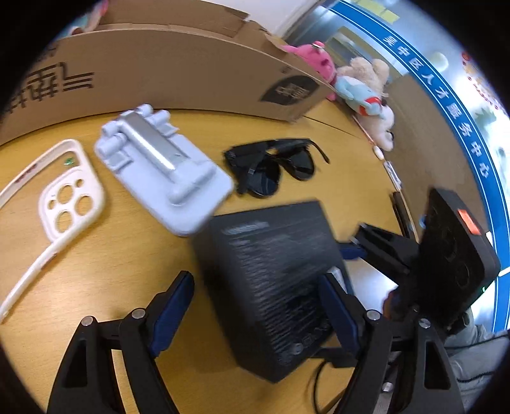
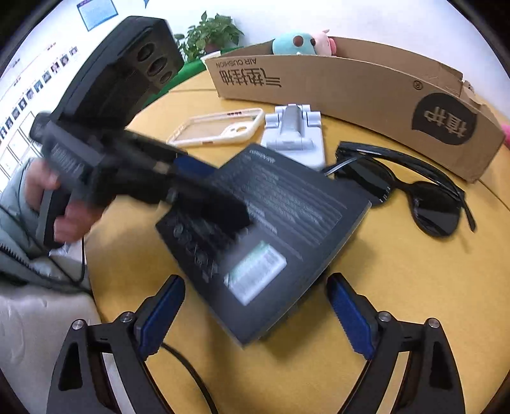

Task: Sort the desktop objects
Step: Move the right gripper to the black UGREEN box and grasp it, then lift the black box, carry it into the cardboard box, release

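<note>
Left wrist view: black box [image 1: 271, 280] lies on the tabletop [image 1: 127, 254] between the wide-open jaws of the left gripper [image 1: 255, 305]; right gripper [image 2: 258, 305], equally wide, faces its corner.

You face round yellow wood table [image 2: 398, 286]; white wall [image 2: 366, 16] behind, potted plant [image 2: 210, 32], blue-banded glass partition [image 1: 446, 105] beside you
</note>
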{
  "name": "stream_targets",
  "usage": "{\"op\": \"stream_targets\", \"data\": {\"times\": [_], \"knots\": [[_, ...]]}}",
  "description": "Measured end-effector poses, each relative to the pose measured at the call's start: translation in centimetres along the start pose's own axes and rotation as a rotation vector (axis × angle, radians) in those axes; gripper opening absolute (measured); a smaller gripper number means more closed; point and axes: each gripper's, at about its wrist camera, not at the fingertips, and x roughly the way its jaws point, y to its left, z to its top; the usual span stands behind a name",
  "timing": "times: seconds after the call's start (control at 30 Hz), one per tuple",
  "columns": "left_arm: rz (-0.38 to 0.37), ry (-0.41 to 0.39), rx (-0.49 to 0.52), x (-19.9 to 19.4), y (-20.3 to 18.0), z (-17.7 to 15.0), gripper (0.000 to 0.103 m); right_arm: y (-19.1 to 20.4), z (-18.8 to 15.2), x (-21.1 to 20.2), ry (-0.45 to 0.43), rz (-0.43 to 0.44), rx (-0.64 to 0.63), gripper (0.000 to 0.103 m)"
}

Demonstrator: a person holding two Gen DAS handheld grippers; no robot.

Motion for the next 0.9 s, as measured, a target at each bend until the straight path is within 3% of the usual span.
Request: {"op": "stream_targets", "data": {"times": [0.2, 0.37, 0.73, 0.9], "knots": [[0.015, -0.031, 0.008, -0.9, 0.2, -0.3, 0.075, 0.6, 0.0, -0.1, -0.031, -0.015, -0.008, 0.085], [0.069, -0.135, 0.059, -3.9, -1.4, 0.7, 0.075, 1.8, 1.5, -1.8, -0.079, -0.063, -0.047, 0.084], [0.16, -0.387, 0.231, -12.4, -4.3, 8.2, 0.073, 2.0, 10.1, -7.0, -0.238, -0.161, -0.162, 0.079], [0.272, -0.48, 0.297, -15.0, -5.1, 12.3, 0.075, 1.7, 15.4, -8.9, -0.348, -0.206, -0.202, 0.079]]}}
